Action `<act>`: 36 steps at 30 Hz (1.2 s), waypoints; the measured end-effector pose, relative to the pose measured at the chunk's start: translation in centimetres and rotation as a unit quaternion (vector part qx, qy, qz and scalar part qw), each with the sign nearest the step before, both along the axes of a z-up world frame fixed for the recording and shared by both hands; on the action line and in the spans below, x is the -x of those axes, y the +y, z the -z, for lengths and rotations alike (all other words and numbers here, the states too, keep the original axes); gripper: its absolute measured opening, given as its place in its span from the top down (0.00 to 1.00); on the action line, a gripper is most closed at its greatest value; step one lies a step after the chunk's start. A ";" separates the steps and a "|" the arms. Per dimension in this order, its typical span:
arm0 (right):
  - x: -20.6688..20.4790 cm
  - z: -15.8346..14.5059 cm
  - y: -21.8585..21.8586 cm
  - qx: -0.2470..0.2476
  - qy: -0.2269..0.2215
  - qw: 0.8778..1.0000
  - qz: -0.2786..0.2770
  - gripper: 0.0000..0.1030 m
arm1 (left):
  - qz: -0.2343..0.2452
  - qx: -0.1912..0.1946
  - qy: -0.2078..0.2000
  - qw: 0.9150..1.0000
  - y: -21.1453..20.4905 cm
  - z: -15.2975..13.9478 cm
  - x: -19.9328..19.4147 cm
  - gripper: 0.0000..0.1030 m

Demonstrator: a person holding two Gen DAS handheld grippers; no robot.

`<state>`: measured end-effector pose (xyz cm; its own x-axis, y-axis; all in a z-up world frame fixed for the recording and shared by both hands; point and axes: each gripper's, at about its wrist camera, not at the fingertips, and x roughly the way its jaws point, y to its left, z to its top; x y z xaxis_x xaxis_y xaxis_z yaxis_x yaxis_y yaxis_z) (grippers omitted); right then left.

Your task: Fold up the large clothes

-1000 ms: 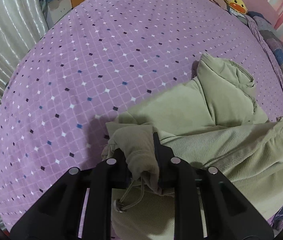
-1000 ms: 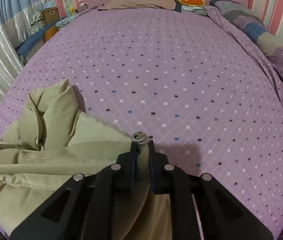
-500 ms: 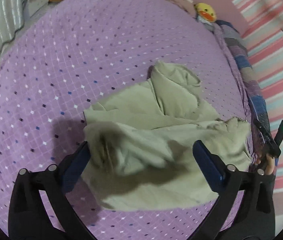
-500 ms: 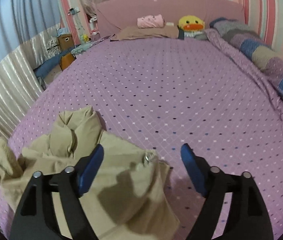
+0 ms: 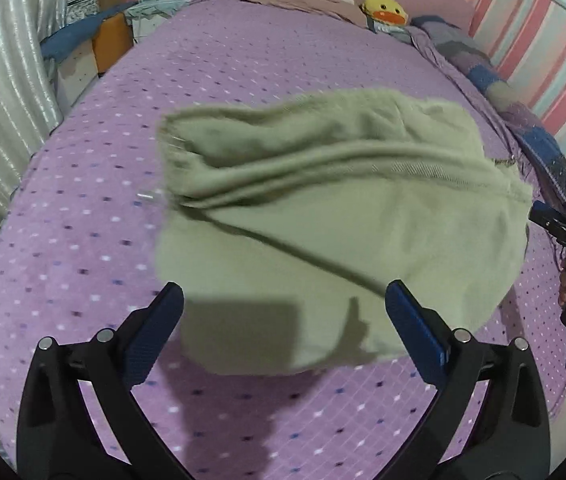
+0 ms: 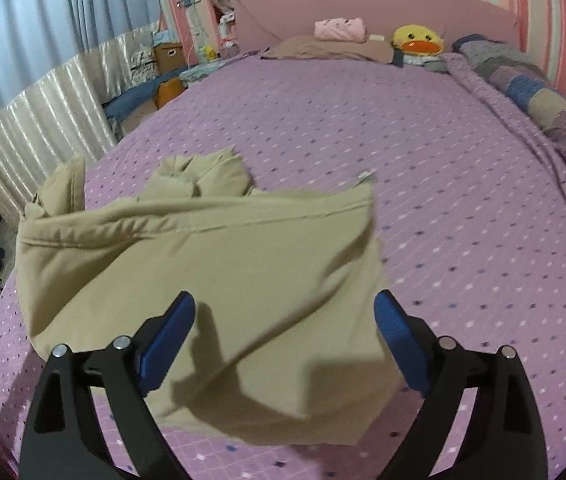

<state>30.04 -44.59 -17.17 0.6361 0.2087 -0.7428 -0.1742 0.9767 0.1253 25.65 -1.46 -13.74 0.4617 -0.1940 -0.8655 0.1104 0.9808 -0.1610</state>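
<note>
both claws gape above the olive garment [image 5: 323, 208], untouched.

The bed [image 6: 423, 168] (purple, diamond-dotted) carries a crumpled khaki garment [image 6: 211, 280] at its foot; far beyond the garment lie a duck plush [image 6: 419, 42] and pink bundle [image 6: 339, 29].
</note>
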 end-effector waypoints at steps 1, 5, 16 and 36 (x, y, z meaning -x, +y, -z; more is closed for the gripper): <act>-0.2 0.4 0.4 -0.004 0.004 1.000 -0.002 0.11 | 0.001 0.001 0.006 1.000 -0.6 0.5 -0.4 0.05; -2.1 2.1 2.1 -0.004 0.024 1.000 0.009 0.22 | -0.011 0.001 0.045 0.999 -2.1 3.8 -3.3 0.19; -3.9 0.0 3.7 0.028 -0.009 0.999 0.024 0.94 | -0.006 -0.035 0.028 0.999 -3.0 2.7 -6.0 0.90; -19.8 1.7 6.7 0.143 0.050 0.988 0.031 0.92 | -0.046 -0.135 0.064 0.988 -3.2 3.0 -17.2 0.94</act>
<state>49.84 -37.86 -18.86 0.5607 -0.0571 -0.8260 -0.1131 0.9830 -0.1447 42.86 -4.64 -16.77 0.3505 0.0893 -0.9323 0.0138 0.9948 0.1005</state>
